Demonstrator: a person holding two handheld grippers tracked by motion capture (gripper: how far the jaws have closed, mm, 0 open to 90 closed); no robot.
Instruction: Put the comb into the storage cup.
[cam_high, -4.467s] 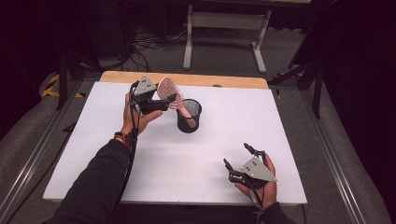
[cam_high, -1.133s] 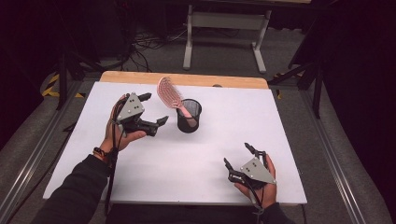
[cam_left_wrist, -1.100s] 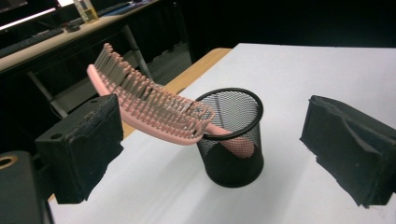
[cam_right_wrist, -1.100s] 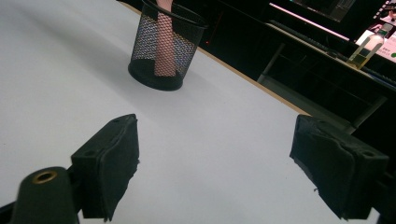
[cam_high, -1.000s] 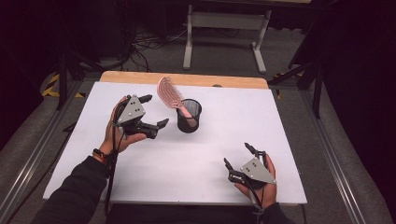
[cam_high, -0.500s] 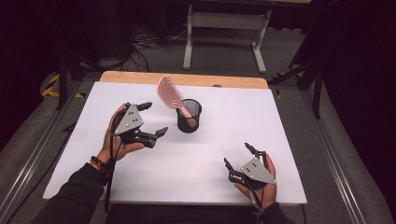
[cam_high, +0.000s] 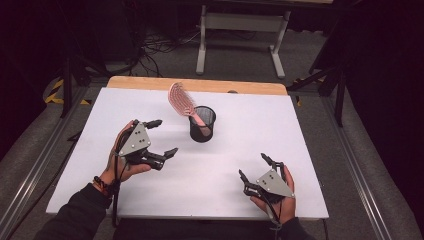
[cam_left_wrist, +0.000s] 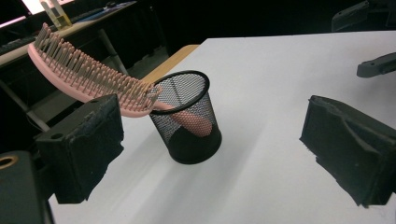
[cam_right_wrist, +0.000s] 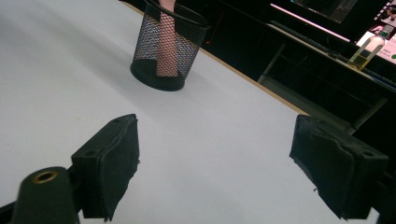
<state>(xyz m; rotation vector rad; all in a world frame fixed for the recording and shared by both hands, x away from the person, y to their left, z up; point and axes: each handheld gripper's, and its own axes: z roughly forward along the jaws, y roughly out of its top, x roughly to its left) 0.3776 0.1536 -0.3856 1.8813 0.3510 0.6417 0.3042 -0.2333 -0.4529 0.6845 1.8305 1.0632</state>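
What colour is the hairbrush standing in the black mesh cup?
Pink: the plastic hairbrush in the black wire-mesh cup shows best in the left gripper view.

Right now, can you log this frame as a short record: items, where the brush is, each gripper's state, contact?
items: pink hairbrush, black mesh cup, white table
brush: handle down in the cup, bristle head leaning out over the rim
left gripper: open, holds nothing, beside the cup
right gripper: open, holds nothing, near the table's front edge
contact: neither gripper touches brush or cup
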